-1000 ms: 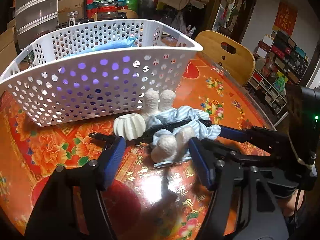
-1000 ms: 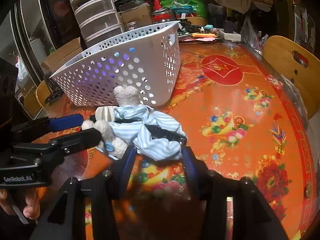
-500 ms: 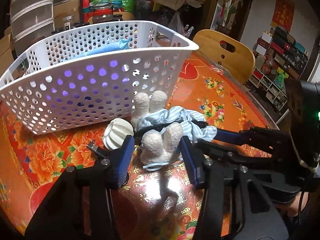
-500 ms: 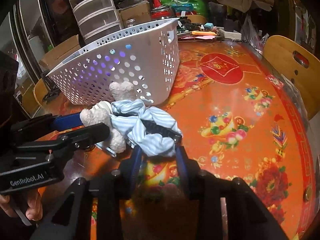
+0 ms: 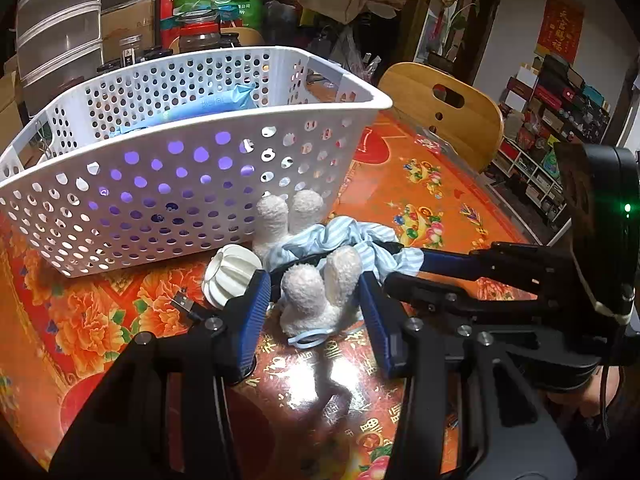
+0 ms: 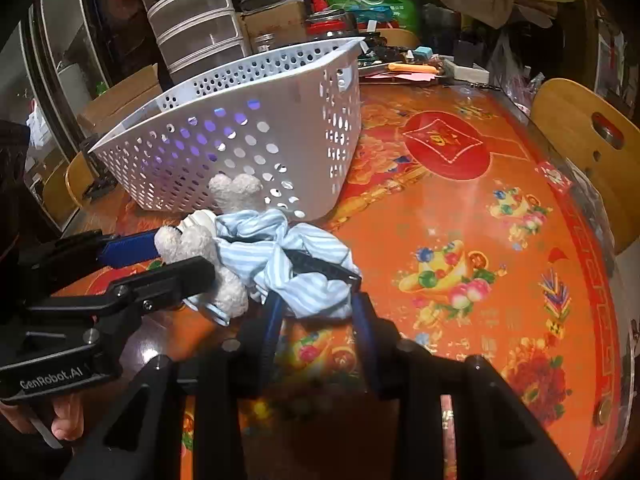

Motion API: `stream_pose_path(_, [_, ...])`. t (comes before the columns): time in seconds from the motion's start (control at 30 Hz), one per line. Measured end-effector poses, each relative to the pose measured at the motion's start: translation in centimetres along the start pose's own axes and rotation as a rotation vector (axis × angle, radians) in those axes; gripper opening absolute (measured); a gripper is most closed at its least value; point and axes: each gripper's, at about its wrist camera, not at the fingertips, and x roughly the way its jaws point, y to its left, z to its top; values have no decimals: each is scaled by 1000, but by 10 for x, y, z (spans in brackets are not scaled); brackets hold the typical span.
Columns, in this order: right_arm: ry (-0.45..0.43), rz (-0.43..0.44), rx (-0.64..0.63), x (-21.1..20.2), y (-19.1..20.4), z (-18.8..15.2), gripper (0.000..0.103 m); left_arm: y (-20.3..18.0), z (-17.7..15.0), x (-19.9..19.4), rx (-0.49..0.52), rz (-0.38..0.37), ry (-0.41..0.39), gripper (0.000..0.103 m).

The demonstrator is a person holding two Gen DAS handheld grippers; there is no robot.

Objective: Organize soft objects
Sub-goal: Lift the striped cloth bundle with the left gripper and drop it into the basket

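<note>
A white fuzzy plush toy [image 5: 320,292] in a blue-striped cloth [image 5: 360,240] lies on the orange table in front of a white perforated basket [image 5: 192,168]. My left gripper [image 5: 316,312] has its blue pads on both sides of the plush's two white legs, closed around them. My right gripper [image 6: 316,312] is closed on the striped cloth [image 6: 304,264] from the right side. The plush also shows in the right wrist view [image 6: 200,248]. A blue soft item [image 5: 200,108] lies inside the basket.
A white ribbed round object [image 5: 230,276] and a USB plug [image 5: 184,304] lie left of the plush. A wooden chair back [image 5: 444,108] stands at the table's far right edge. Stacked drawers [image 6: 192,20] and clutter stand behind the basket [image 6: 256,140].
My left gripper has moved forward and narrowed around the plush's legs. My right gripper has narrowed on the striped cloth. The plush bundle has lifted a little and shifted toward the basket.
</note>
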Motion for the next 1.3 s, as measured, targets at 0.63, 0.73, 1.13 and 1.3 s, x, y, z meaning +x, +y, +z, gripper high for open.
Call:
stream_pose_path(0.63, [12,-20,-72,11,7,-1,33,-3,-4,5,17,-22,11,24])
stream_pose_path(0.73, [-2,-23,-81,7,9,-3,31,-5,-6,0,28,-24,-8,22])
stream_pose_path(1.13, [-57,-32,-104,-16,26,-12,28,-10,-16,-32,60,-11,-68,21])
stream_pose_path(1.3, [-86,-23,-109,-32,36,-13,28,-11,-20,-53,73,-14,-99,21])
